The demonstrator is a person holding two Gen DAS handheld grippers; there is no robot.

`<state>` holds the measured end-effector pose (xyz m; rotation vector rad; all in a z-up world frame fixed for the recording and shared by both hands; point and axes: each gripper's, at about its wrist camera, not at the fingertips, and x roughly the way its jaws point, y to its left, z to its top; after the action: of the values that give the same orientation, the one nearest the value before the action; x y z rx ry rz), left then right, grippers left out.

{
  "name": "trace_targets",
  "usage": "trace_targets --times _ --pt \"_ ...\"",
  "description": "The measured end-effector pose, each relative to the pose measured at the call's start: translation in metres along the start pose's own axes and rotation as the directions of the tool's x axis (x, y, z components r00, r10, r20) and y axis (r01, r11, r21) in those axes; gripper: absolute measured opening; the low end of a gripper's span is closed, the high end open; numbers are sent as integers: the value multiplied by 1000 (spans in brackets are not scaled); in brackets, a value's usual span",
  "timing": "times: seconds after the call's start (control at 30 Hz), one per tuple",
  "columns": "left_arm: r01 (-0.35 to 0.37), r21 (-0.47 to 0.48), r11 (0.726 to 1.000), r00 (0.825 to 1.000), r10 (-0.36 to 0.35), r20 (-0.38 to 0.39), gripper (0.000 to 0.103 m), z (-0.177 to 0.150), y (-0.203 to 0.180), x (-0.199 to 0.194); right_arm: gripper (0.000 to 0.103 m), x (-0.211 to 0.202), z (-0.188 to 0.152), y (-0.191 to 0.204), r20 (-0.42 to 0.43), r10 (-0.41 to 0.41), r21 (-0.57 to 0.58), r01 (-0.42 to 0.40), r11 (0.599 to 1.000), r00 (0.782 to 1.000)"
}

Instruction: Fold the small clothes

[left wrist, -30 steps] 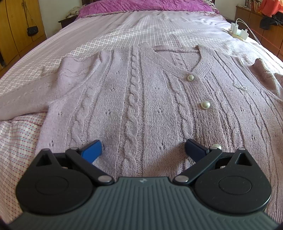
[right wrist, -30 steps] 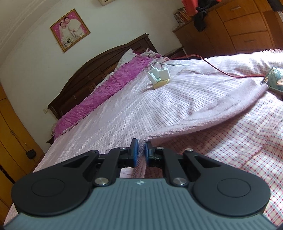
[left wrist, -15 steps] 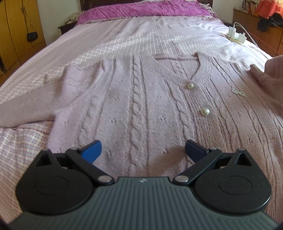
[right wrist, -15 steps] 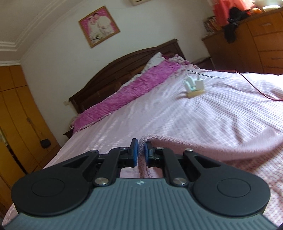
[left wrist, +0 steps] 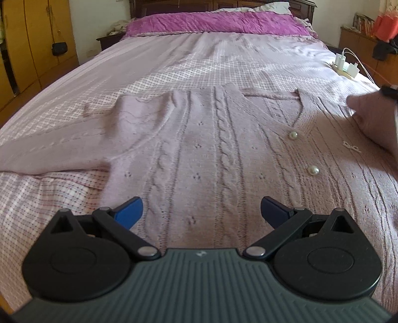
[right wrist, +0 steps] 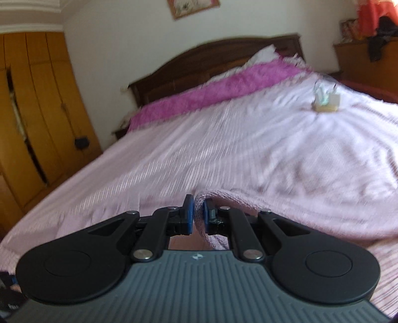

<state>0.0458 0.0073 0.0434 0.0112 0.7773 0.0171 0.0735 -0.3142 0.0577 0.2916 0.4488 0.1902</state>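
A pale pink cable-knit cardigan (left wrist: 211, 149) with pearl buttons (left wrist: 293, 135) lies flat, front up, on the bed. Its left sleeve (left wrist: 49, 154) stretches out to the left. My left gripper (left wrist: 201, 211) is open and empty, just above the cardigan's lower front. My right gripper (right wrist: 195, 216) is shut on the end of the cardigan's right sleeve (right wrist: 286, 206), which it holds lifted. That sleeve (left wrist: 373, 119) shows at the right edge of the left wrist view, over the cardigan's right side.
The bed (left wrist: 186, 67) has a pink checked cover and a magenta blanket (left wrist: 219, 22) by the headboard. A power strip with white chargers (left wrist: 345, 67) lies at the bed's right side. Wooden wardrobes (right wrist: 32, 111) stand to the left, a dresser (right wrist: 363, 62) to the right.
My right gripper has carried the sleeve up and leftward, over the cardigan's right side. My left gripper has drawn back a little toward the hem and stays open.
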Motion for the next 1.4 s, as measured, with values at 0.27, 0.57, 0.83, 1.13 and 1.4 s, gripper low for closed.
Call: trace_targets --times 0.27,0.57,0.83,1.13,1.4 --pt "10 2 1000 1000 -10 4 103 -4 4 1 19 40 -40 -3 -211 23 96 -3 995 977" --pt "53 40 998 998 -54 20 103 2 -7 -2 55 9 -36 -17 -168 116 227 -76 971 979" --pt "116 85 990 991 -122 59 103 17 -32 -7 58 -42 -21 -59 -79 25 327 2 945 997" --pt "192 128 973 979 -200 48 103 26 -66 0 58 -72 -22 -119 -42 -86 503 95 859 995" --pt "257 232 938 957 -280 70 103 41 -126 3 58 -88 -20 -147 -13 -102 573 91 815 995"
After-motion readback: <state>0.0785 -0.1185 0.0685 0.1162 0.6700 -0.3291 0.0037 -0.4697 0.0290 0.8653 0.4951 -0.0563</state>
